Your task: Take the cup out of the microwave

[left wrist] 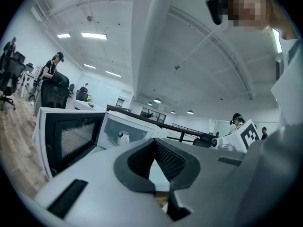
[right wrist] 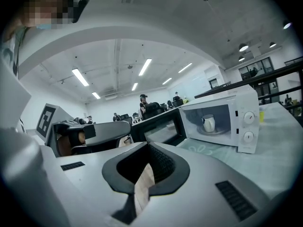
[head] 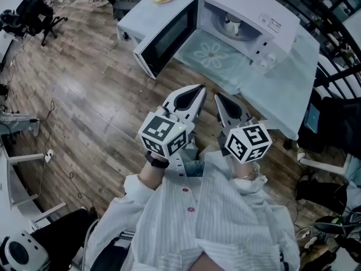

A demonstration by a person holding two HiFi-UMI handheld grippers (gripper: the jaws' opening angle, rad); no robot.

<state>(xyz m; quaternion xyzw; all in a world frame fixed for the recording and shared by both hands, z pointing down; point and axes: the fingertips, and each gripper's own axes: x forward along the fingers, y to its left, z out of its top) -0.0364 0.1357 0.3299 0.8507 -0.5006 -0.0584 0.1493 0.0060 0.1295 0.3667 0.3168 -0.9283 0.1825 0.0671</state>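
A wood-plank floor (head: 84, 95) spreads under one long pale table (head: 282, 97). On the table stands one boxy white microwave (head: 277, 26), its dark-windowed door (head: 166, 38) swung wide to the left. A thin pale mat (head: 211, 55) printed with a flower lies flat before the opening.

Both of the person's forearms, in striped shirt sleeves, reach forward side by side, short of the table and well apart from the microwave. There are two grippers, each carrying one cube of square black-and-white markers. The left gripper (head: 198, 90) points about level toward the open door; its ribbed dark pads meet at the tips, with nothing between them. The right gripper (head: 218, 98), just beside it, tips slightly downward; its jaws are likewise pressed together and empty.

One small white cup (head: 232, 23), rounded and handled, stands upright on the round tray inside the microwave's cavity. Two round knobs (right wrist: 249, 117) sit one above the other on the front panel.
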